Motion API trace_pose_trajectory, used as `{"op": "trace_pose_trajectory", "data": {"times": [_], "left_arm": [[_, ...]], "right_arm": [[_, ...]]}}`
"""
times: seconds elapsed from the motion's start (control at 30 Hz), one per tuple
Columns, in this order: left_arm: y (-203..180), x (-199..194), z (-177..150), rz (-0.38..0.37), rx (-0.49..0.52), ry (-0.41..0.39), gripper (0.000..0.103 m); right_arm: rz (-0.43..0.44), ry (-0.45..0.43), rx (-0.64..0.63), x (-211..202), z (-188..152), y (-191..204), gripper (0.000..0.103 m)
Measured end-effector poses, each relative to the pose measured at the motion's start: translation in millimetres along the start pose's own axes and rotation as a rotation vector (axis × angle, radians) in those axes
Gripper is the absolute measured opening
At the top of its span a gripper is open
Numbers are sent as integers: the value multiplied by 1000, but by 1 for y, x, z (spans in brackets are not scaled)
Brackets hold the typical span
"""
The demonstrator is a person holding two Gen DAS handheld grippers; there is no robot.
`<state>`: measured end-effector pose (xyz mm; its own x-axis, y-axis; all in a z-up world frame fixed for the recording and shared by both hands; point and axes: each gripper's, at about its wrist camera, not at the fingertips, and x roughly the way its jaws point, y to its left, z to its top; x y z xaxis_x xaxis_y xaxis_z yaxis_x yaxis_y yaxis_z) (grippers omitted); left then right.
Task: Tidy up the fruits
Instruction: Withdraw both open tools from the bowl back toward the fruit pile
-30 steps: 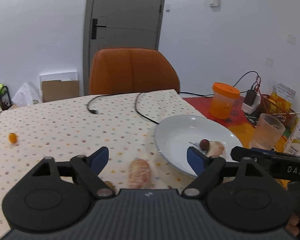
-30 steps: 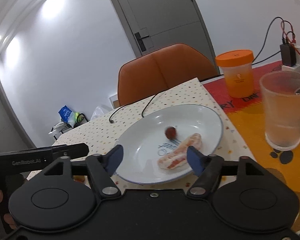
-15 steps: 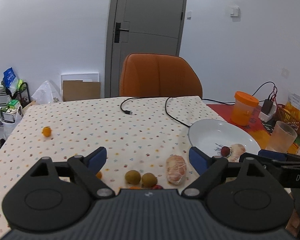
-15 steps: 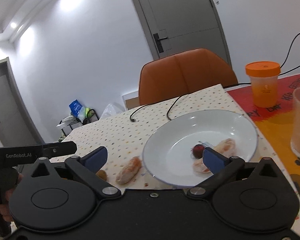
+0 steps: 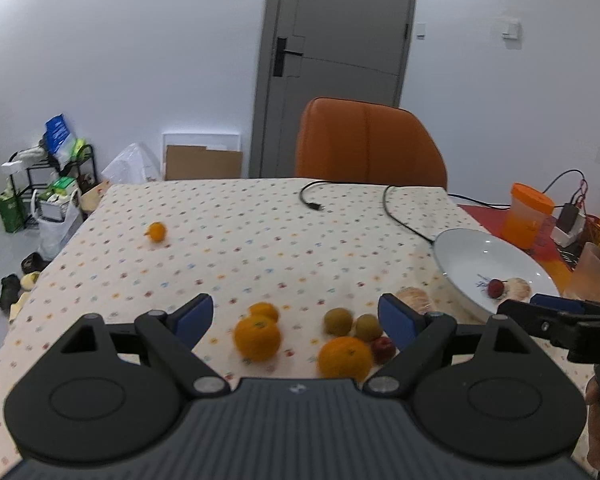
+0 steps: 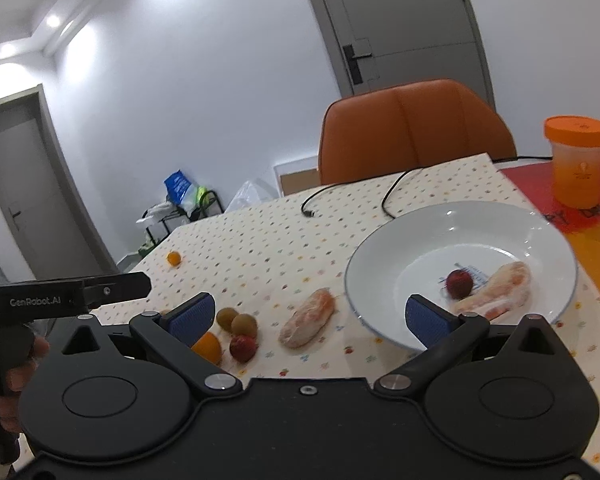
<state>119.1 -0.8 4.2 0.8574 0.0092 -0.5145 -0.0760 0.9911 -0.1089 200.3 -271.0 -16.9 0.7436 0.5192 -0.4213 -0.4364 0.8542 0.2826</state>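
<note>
A white plate (image 6: 380,256) (image 5: 460,248) holds a small red fruit (image 6: 459,283) (image 5: 495,288) and a peeled citrus segment (image 6: 496,288). On the dotted tablecloth lie another peeled segment (image 6: 309,318) (image 5: 412,295), two brown-green fruits (image 5: 338,321) (image 6: 244,324), a red fruit (image 6: 243,347) (image 5: 382,346), oranges (image 5: 257,338) (image 5: 345,358) (image 6: 207,347) and a small orange far left (image 5: 157,231) (image 6: 174,258). My left gripper (image 5: 296,316) is open and empty above the fruit cluster. My right gripper (image 6: 310,314) is open and empty, above the segment and plate edge.
An orange chair (image 5: 368,144) stands at the far table edge. Black cables (image 5: 400,216) lie on the cloth. An orange-lidded jar (image 6: 576,160) and a plastic cup (image 5: 596,276) stand right of the plate on a red mat. Bags and a rack (image 5: 48,184) sit on the floor left.
Both grippers have pulled back and up from the plate. More of the table shows now, with the oranges and small fruits in front of both grippers. Both stay open.
</note>
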Motion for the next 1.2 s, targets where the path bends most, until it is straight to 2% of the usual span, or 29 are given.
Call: {"op": "trace_pose_trajectory", "data": {"times": [0.3, 0.53, 0.8, 0.97, 1.2], "left_arm": [[28, -7, -8, 50, -46, 10, 88], [43, -11, -18, 91, -90, 22, 88], [59, -12, -30, 105, -142, 33, 88], [69, -13, -37, 106, -159, 43, 88], [83, -13, -44, 115, -191, 54, 88]], "right_arm": [[23, 26, -41, 9, -4, 20, 103], [74, 40, -86, 15, -7, 38, 101], [123, 99, -134, 28, -12, 59, 91], [132, 118, -172, 36, -14, 74, 89], [130, 145, -193, 47, -19, 86, 80]]}}
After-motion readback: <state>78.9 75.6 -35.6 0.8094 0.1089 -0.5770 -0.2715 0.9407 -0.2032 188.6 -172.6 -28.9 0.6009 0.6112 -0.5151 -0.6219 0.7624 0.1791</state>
